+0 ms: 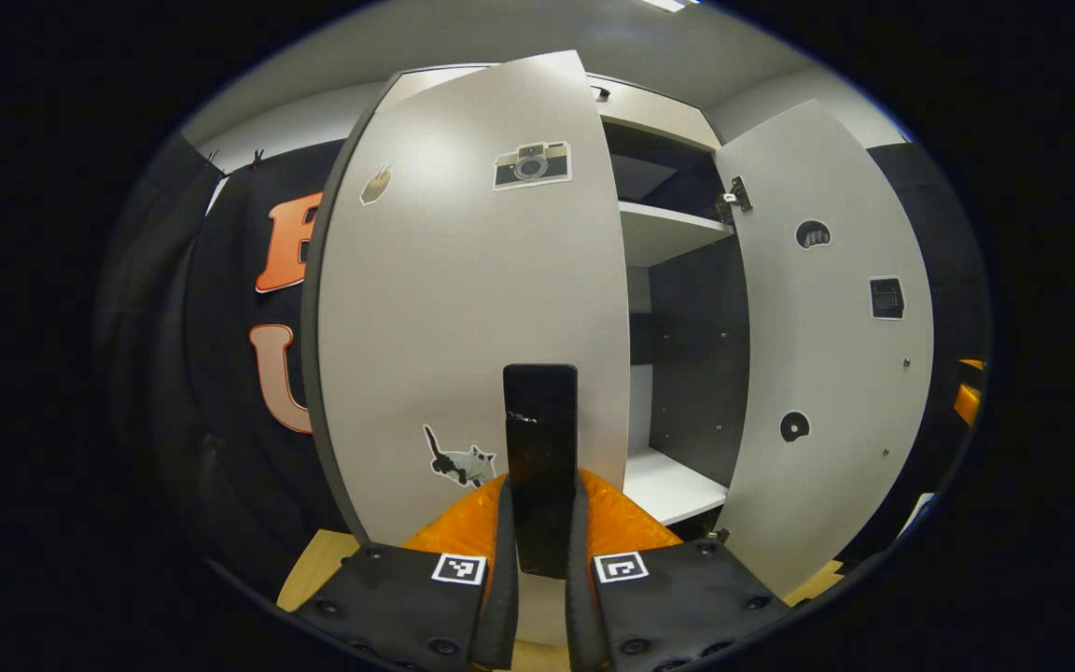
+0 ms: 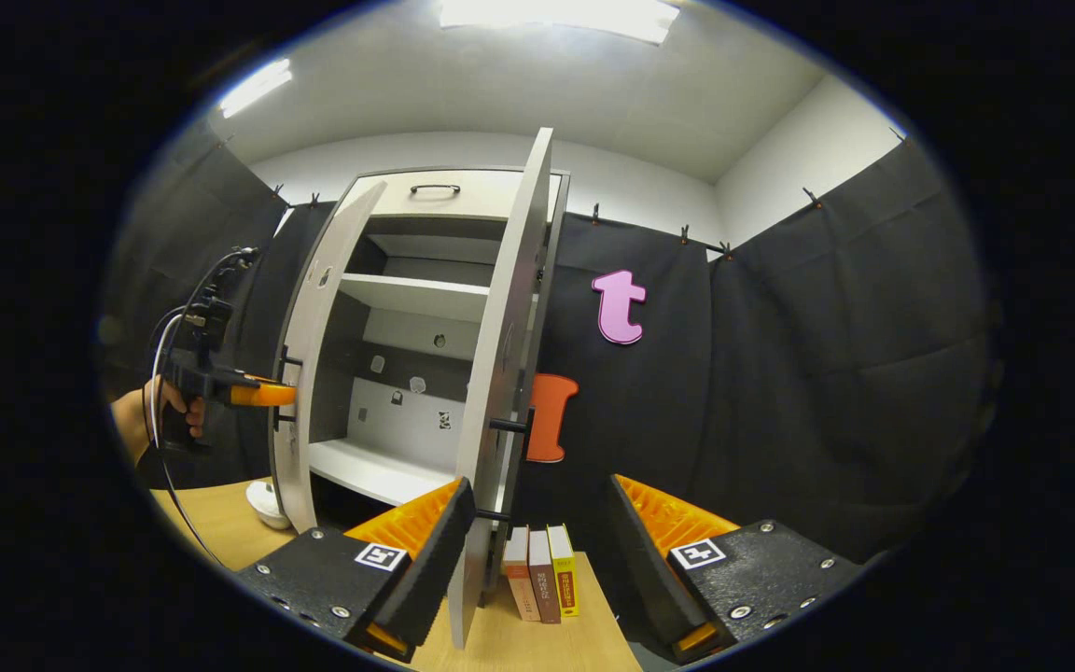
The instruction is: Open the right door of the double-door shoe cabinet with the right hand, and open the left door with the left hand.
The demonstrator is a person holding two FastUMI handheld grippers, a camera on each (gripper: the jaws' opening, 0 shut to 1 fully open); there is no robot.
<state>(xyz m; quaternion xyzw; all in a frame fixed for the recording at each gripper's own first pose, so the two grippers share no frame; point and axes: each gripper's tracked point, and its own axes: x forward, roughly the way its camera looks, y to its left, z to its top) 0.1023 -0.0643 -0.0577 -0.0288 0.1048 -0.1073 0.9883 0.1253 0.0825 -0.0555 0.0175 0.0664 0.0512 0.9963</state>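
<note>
My left gripper (image 1: 542,569) pinching the black handle (image 1: 540,439) of the left door (image 1: 463,308), door swung partway out; my right gripper (image 2: 537,551) spread wide, nothing btwn fingers, right door (image 2: 500,373) edge-on just ahead, open; books (image 2: 542,583) on tabletop (image 2: 220,523) by it; cabinet shelves (image 2: 416,297) beyond.

Bright ceiling panels (image 2: 551,19) light the booth from above, glaring white in the right gripper view, while strong fisheye distortion bows the cabinet doors (image 1: 472,299) and the cabinet interior (image 1: 687,364) lies in shadow.
</note>
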